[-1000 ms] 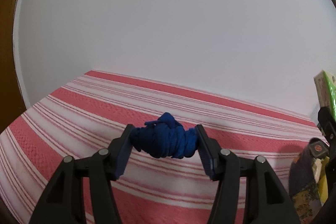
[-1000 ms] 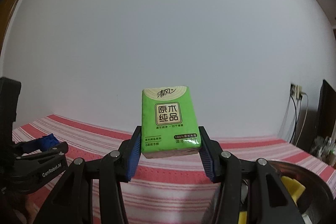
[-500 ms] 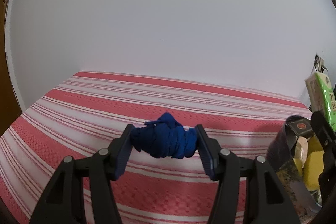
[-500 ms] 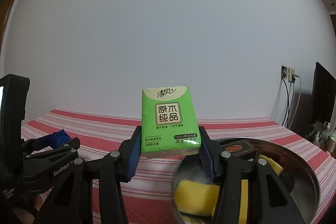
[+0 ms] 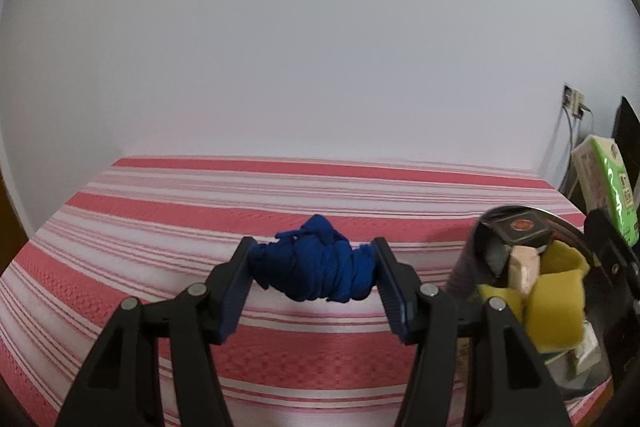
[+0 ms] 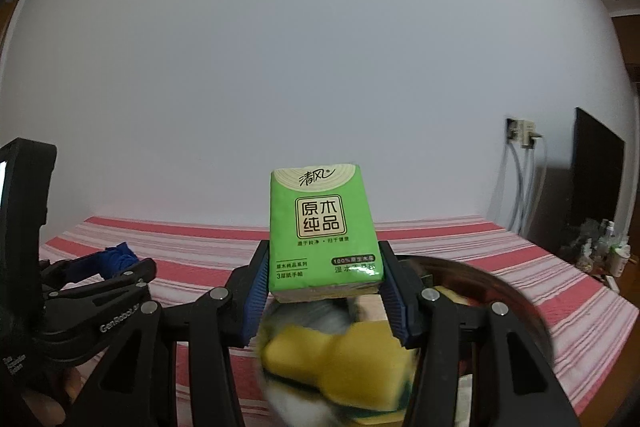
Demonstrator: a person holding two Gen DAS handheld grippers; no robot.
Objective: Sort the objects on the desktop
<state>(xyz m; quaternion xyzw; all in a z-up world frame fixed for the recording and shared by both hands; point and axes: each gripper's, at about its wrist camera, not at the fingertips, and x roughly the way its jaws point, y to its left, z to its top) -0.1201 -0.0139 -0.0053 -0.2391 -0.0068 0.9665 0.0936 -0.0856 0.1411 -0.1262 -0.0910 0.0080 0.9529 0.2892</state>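
My left gripper [image 5: 314,277] is shut on a bundled blue cloth [image 5: 316,267] and holds it above the red-and-white striped tablecloth [image 5: 200,211]. My right gripper [image 6: 324,291] is shut on a green tissue pack [image 6: 322,227], held upright over a metal bowl [image 6: 516,291]. The bowl holds yellow sponges [image 6: 340,359] and other small items. In the left wrist view the bowl [image 5: 480,231] sits at the right with the tissue pack [image 5: 600,187] above it. The left gripper with the blue cloth [image 6: 118,257] shows at the left of the right wrist view.
A white wall stands behind the table. A wall socket with cables [image 6: 520,135] and a dark screen [image 6: 596,167] are at the right. Small bottles [image 6: 604,247] stand beyond the table's right end. A dark box with a red emblem [image 5: 520,227] lies in the bowl.
Both grippers have moved so the bowl comes further into view below the right gripper and at the right of the left view. Both still grip their objects.
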